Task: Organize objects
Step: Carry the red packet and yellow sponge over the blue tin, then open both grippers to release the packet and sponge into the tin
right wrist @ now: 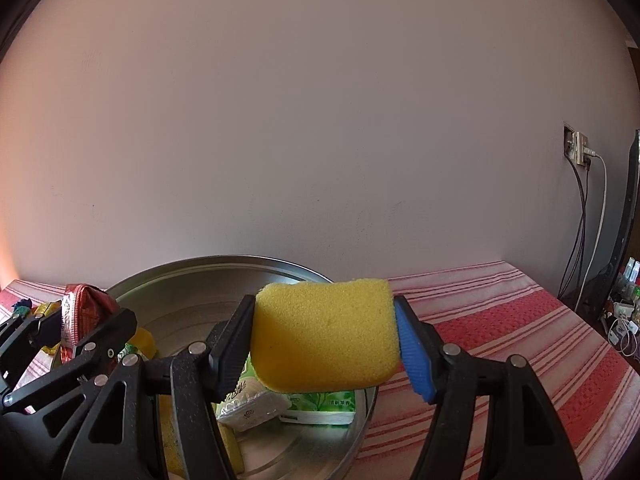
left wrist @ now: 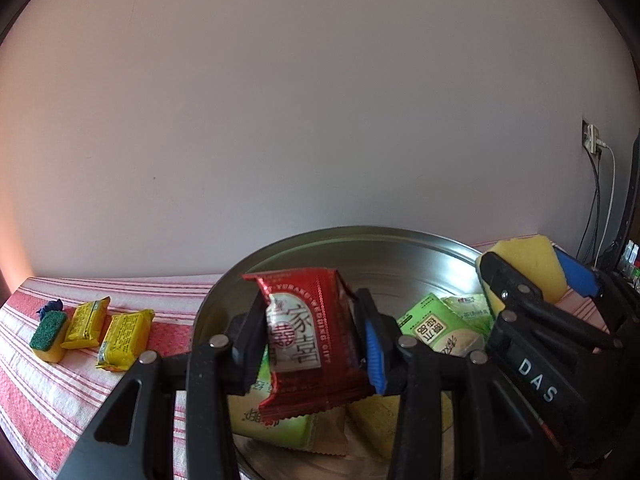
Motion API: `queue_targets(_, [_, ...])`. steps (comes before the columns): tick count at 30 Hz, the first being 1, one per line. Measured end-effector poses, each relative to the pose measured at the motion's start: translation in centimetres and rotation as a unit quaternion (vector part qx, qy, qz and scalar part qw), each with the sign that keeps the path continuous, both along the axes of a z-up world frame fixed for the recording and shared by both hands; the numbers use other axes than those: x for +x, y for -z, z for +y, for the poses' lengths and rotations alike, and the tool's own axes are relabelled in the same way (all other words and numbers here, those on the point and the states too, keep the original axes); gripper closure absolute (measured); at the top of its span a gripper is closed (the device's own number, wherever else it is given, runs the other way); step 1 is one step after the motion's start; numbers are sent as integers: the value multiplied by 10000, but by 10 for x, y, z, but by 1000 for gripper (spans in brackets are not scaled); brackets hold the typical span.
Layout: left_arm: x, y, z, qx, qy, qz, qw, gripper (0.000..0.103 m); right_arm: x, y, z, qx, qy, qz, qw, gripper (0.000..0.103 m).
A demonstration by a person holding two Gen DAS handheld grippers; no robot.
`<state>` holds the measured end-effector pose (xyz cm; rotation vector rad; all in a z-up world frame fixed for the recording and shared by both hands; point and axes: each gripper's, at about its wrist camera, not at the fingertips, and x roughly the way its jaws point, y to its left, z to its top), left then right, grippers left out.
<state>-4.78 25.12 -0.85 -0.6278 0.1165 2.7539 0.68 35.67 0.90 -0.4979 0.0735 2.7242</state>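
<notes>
- Left tool pinches a red snack packet across its width, held above the steel basin near the worktop's back edge.
- Right tool pinches a yellow sponge, squeezed slightly, over the basin's right rim.
- Step in hand, by my reading: lift both items clear of the basin and carry them out to sorted groups.
- To do it well: raise each tool straight up before moving sideways, so the packet's loose edge misses the rim. Keep the tools apart; they sit close now. Grip the sponge gently; it will spring back when released.
- Likely spot for the sponge: the row at the worktop's left edge.
- Count, left edge: one green-topped sponge, two yellow packets.
- Count, in basin: at least three green packets; yellow pieces beneath, number unclear.
</notes>
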Motion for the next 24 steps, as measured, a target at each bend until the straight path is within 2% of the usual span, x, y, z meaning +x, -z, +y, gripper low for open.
queue_targets(1, [-3, -1, -3, -1, -18, -18, 10000, 62, 6, 0, -16, 5, -23, -19, 10000, 35])
queue_targets(9, [-5, 1, -7, -41, -62, -33, 10000, 62, -1, -1, -22, -72, -118, -104, 9998, 35])
queue_targets(13, [-7, 4, -6, -48, -67, -33, 10000, 62, -14, 9, 1, -117, -180, -149, 9997, 35])
queue_targets(21, [-15, 10, -14, -80, -49, 2, 10000, 62, -17, 9, -5, -190, -371, -261, 9988, 33])
queue_targets(24, [-17, 10, -19, -34, -181, 23, 9998, 51, -13, 4, -14, -261, -397, -265, 9985, 32])
